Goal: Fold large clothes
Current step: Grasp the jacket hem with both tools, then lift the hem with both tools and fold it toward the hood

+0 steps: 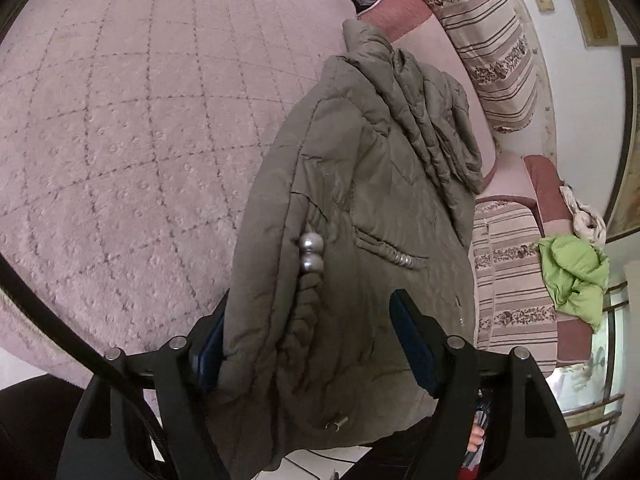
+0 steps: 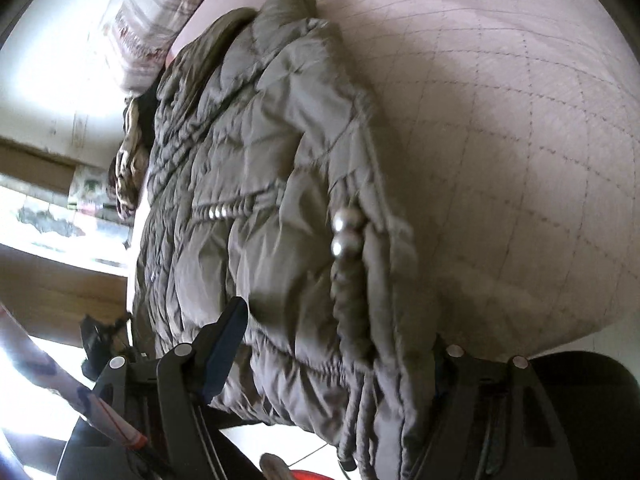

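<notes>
1. The left claw [image 1: 320, 344] has its blue-padded fingers set wide apart, with the near end of the olive quilted jacket [image 1: 360, 208] bulging between them. Only the left finger looks pressed against cloth, so I cannot tell whether it truly grips.
2. The right claw [image 2: 332, 344] also has jacket hem between its fingers. Its right finger is buried under the padding, so I cannot tell whether it is clamped or slack.
3. The jacket stretches away ahead of both claws across the pink quilted bed [image 1: 120, 140], bunched into thick layers, its far end reaching the striped cushions [image 1: 492, 40].
4. Likely risk: the puffy, slick shell may slide out of a loose hold, dropping the hem off the bed edge.
5. The metal beads [image 1: 311, 255] on the braided cord lie just ahead of the left claw; catching them could snag or drag the fold askew.
6. Uneven pulling between the claws would probably twist the bundle.
</notes>
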Motion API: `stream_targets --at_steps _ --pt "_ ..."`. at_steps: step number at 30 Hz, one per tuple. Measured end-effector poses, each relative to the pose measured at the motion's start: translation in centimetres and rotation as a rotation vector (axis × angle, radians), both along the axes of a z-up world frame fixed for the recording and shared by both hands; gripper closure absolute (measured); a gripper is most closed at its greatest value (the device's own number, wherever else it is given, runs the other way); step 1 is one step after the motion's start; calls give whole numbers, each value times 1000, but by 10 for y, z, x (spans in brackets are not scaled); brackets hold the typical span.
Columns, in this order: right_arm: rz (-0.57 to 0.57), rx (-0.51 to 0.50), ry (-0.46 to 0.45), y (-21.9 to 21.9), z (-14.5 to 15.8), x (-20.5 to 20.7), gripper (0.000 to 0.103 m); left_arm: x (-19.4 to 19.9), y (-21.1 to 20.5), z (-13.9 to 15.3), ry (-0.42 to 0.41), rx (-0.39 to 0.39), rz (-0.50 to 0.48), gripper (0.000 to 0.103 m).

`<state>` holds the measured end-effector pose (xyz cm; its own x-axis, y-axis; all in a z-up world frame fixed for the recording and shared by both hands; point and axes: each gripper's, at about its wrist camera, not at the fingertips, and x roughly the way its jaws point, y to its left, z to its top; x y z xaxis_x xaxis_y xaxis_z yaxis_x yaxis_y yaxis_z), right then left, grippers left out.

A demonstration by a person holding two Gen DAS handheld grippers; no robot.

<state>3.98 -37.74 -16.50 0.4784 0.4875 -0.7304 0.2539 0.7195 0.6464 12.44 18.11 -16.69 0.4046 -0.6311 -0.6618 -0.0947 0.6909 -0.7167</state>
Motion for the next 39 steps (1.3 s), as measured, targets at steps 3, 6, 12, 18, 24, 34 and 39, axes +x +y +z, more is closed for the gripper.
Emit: stream_targets --at_steps 3,6,12,18,24,34,39 --pt "3 21 -14 4 -2 -4 28 -1 -9 4 -22 40 -36 29" --pt "-8 71 -24 5 -8 -10 28 -8 -17 4 -36 72 -84 31" --pt "14 111 -51 16 -11 -16 33 -19 -33 2 -42 76 -134 35" --pt "58 40 -56 43 -11 -12 52 -20 -44 4 -35 155 -97 35" --pt "62 0 -52 55 -8 -4 70 -27 -78 19 7 473 -41 75" --pt "-9 -33 -130 46 25 -22 81 -58 -85 68 -56 431 24 88" --pt "-5 -54 -163 41 43 -35 81 -79 -85 82 -92 435 27 88"
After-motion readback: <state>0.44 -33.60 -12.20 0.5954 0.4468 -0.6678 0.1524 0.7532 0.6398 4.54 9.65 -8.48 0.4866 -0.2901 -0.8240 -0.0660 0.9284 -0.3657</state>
